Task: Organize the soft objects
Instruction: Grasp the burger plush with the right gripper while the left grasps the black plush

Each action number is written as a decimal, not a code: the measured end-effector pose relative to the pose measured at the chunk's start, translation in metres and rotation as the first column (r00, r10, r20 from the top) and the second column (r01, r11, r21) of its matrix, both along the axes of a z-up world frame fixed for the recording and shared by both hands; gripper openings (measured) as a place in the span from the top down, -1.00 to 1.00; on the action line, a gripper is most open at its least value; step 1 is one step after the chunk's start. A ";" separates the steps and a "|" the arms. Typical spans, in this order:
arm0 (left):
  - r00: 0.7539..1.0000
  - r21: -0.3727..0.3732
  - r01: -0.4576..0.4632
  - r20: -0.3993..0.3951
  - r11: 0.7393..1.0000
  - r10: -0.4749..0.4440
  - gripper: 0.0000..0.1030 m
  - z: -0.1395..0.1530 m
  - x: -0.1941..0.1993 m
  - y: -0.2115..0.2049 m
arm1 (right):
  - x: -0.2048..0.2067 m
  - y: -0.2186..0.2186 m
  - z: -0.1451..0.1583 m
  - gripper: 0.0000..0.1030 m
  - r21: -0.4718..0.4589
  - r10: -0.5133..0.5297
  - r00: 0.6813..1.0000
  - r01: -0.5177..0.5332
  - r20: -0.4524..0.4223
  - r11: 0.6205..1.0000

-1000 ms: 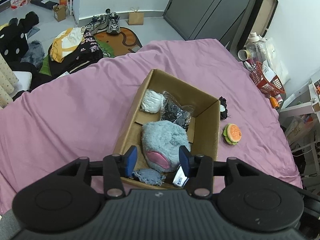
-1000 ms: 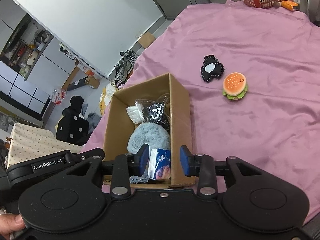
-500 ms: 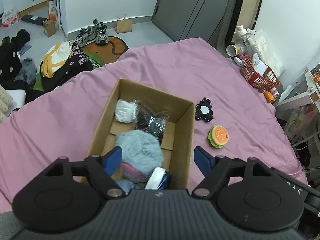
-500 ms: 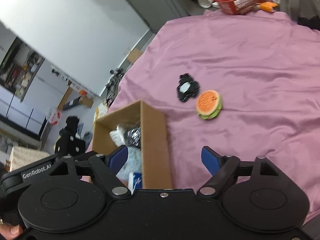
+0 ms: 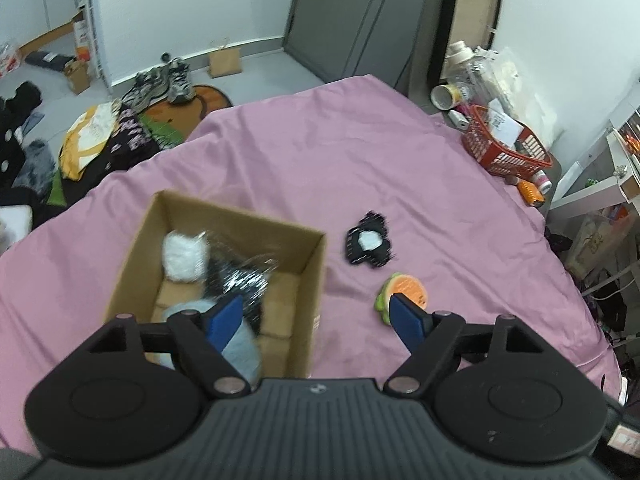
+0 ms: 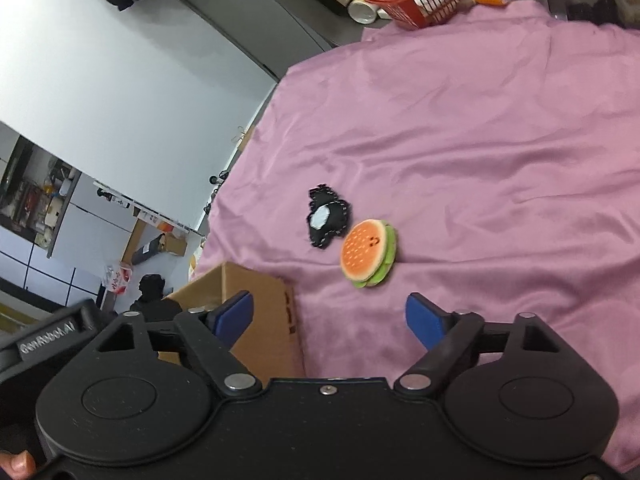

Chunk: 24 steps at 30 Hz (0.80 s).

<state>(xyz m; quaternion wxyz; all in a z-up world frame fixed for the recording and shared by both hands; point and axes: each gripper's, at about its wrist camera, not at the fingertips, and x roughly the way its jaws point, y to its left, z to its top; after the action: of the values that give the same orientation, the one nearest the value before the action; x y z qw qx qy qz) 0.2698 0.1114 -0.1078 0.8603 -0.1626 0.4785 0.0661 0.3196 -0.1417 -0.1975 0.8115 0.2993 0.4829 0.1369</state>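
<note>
A cardboard box (image 5: 316, 264) stands on the pink bedsheet (image 5: 340, 152). Inside lie a white fluffy item (image 5: 184, 256), a black shiny bag (image 5: 240, 276) and a grey-blue plush (image 5: 240, 348). To the right of the box a black plush with a white patch (image 5: 368, 244) and a burger plush (image 5: 404, 292) rest on the sheet. My left gripper (image 5: 316, 318) hovers open over the box's right wall, empty. My right gripper (image 6: 332, 316) is open and empty, just short of the burger plush (image 6: 368, 254); the black plush (image 6: 326, 222) lies beyond it and the box (image 6: 260, 308) sits at its left finger.
A red basket (image 5: 504, 152) with bottles and cups stands off the bed's far right corner. Clothes and shoes (image 5: 160, 88) litter the floor at the left. A white shelf (image 5: 592, 188) stands to the right. A hand (image 6: 16, 464) holds the right gripper.
Both grippers opened wide and swung right, away from the box interior toward the burger and black plushes. The blue-printed item that the right gripper held over the box has left its fingers.
</note>
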 end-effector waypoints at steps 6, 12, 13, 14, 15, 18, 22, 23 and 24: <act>0.999 0.032 0.036 -0.009 0.999 -0.036 -0.53 -0.010 0.030 -0.022 | 0.022 -0.013 -0.025 -0.37 0.051 -0.012 0.999 0.014 -0.046 0.999; 0.997 0.064 0.073 -0.035 0.995 -0.071 -0.46 -0.023 0.057 -0.037 | 0.042 -0.014 -0.049 -0.28 0.101 -0.007 0.995 0.017 -0.095 0.995; 0.996 0.068 0.080 -0.035 0.994 -0.078 -0.45 -0.024 0.061 -0.039 | 0.045 -0.014 -0.053 -0.25 0.107 -0.005 0.995 0.016 -0.101 0.994; 0.996 0.074 0.087 -0.036 0.993 -0.085 -0.42 -0.026 0.065 -0.042 | 0.048 -0.013 -0.056 -0.24 0.115 -0.002 0.994 0.014 -0.108 0.993; 0.995 0.080 0.097 -0.037 0.992 -0.094 -0.39 -0.028 0.069 -0.044 | 0.051 -0.012 -0.060 -0.23 0.121 0.000 0.993 0.014 -0.116 0.993; 0.992 0.090 0.117 -0.053 0.989 -0.113 -0.29 -0.034 0.081 -0.051 | 0.059 -0.011 -0.069 -0.23 0.134 0.004 0.991 0.014 -0.133 0.991; 0.989 0.087 0.131 -0.080 0.988 -0.124 -0.15 -0.045 0.097 -0.057 | 0.069 -0.008 -0.080 -0.18 0.121 0.021 0.987 -0.001 -0.162 0.993; 0.988 0.090 0.136 -0.088 0.987 -0.128 -0.13 -0.047 0.100 -0.059 | 0.071 -0.007 -0.081 -0.16 0.115 0.025 0.986 -0.006 -0.168 0.993; 0.987 0.091 0.142 -0.093 0.986 -0.133 -0.12 -0.050 0.103 -0.061 | 0.072 -0.007 -0.083 -0.15 0.119 0.026 0.985 -0.005 -0.170 0.993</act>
<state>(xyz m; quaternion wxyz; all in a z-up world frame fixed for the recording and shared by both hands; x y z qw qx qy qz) 0.3730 0.0504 -0.1573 0.8483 -0.0842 0.5215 0.0368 0.3919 -0.1486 -0.2800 0.7468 0.3537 0.5441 0.1453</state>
